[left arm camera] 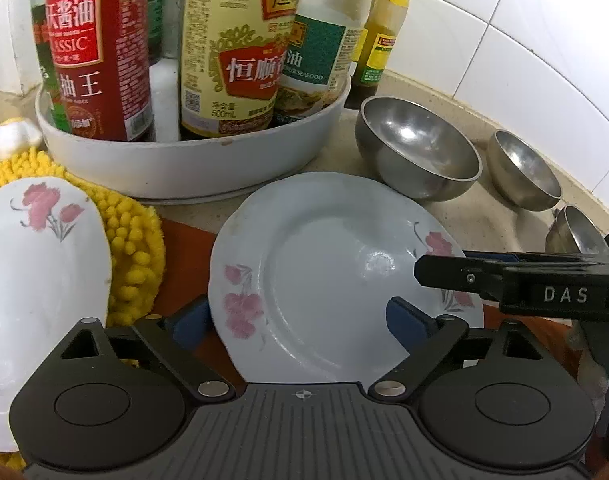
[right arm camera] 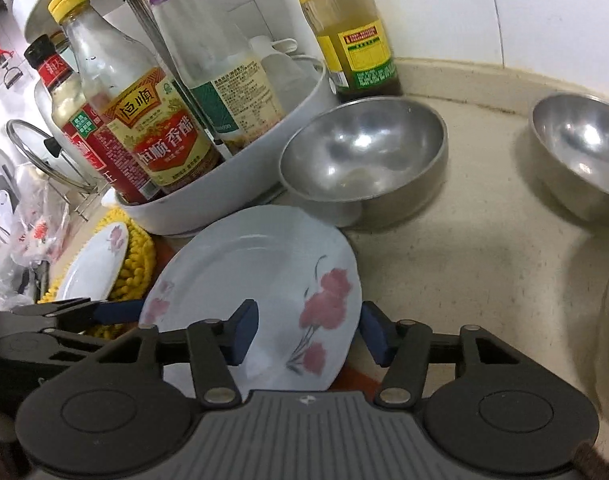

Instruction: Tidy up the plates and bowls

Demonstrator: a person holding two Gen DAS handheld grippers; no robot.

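Plate (left arm camera: 324, 272) just in front of the white bottle tray (left arm camera: 184, 168) is the target now, left gripper (left arm camera: 300, 320) gaping around its near edge, right gripper (right arm camera: 308, 336) half-open astride the flowered rim, neither gripping yet, so squeezing comes next.

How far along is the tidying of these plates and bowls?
Nothing looks stacked yet. Both grippers, left gripper and right gripper, are open around the flowered plate. The second plate and the steel bowls still sit apart.
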